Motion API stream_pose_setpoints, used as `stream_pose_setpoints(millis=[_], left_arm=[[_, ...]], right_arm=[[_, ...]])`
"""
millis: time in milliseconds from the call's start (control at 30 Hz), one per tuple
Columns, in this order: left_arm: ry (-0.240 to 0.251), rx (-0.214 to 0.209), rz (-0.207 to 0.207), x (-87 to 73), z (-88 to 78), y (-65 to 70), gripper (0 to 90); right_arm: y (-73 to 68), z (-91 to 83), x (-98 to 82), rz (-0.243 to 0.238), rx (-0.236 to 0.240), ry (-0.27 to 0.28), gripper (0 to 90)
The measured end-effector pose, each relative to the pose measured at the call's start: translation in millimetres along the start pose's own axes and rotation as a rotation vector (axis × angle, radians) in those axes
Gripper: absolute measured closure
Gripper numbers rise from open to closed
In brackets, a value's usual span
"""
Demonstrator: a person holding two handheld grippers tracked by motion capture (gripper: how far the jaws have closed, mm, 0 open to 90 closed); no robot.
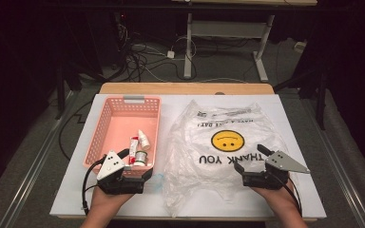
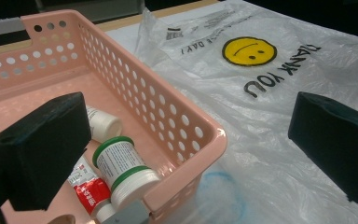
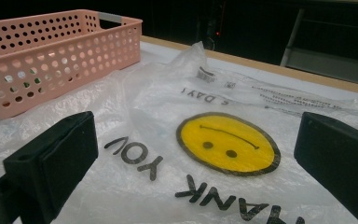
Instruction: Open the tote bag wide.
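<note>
Claws both stand wide apart and hold nothing. The left claw [image 1: 132, 166] hovers at the near right corner of the pink basket [image 1: 105, 124], one jaw over the basket's inside and the other out over the plastic bag [image 1: 218, 142]; neither pad touches anything that can be seen. In the left gripper view the basket holds a white jar with green bands [image 2: 123, 169], a red-and-white tube [image 2: 89, 189] lying against it, and a small white bottle [image 2: 103, 123] just behind. The right claw [image 1: 252, 159] hangs over the near part of the bag, its jaws spread either side of the yellow smiley face [image 3: 227, 142] and the "THANK YOU" lettering. The bag lies flat and crumpled on the white bench [image 1: 304, 190], just beside the basket, its left edge touching the basket's wall.
</note>
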State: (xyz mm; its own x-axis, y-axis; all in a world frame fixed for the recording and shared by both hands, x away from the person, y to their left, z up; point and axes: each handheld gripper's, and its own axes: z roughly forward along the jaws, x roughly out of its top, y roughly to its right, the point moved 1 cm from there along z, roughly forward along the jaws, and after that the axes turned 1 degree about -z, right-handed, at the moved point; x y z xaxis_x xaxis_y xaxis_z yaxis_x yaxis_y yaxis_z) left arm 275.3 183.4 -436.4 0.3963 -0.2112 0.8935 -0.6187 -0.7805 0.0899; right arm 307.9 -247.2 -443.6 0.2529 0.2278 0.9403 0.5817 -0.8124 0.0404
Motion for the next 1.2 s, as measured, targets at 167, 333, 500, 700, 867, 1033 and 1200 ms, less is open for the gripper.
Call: stream_pose_setpoints(millis=[167, 333, 500, 700, 867, 1033, 1200], left_arm=[[0.005, 0.008, 0.011, 2.0, -0.8, 1.7, 0.0], [-0.002, 0.002, 0.013, 0.9, 1.2, 3.1, 0.0], [-0.012, -0.001, 0.011, 0.3, 2.8, 2.2, 0.0], [-0.015, 0.0, 0.011, 0.2, 1.7, 1.5, 0.0], [-0.014, 0.0, 0.013, -0.1, 1.4, 1.8, 0.0], [-0.022, -0.002, 0.013, -0.8, 3.3, 1.4, 0.0], [-0.021, -0.002, 0.009, -1.3, 3.1, 1.1, 0.0]], right_arm=[[-1.5, -1.5, 1.2, -0.002, 0.004, 0.0, 0.1], [-2.2, -4.1, 4.0, -0.007, 0.004, 0.002, 0.1], [4.2, -9.2, 8.0, -0.002, -0.005, -0.008, 0.1], [29.8, -24.1, 10.8, 0.044, -0.066, -0.018, 0.1], [54.9, -31.6, 2.1, 0.076, -0.122, -0.059, 0.2], [75.3, -32.8, -9.7, 0.113, -0.154, -0.123, 2.9], [93.2, -34.7, -20.7, 0.145, -0.204, -0.172, 6.3]])
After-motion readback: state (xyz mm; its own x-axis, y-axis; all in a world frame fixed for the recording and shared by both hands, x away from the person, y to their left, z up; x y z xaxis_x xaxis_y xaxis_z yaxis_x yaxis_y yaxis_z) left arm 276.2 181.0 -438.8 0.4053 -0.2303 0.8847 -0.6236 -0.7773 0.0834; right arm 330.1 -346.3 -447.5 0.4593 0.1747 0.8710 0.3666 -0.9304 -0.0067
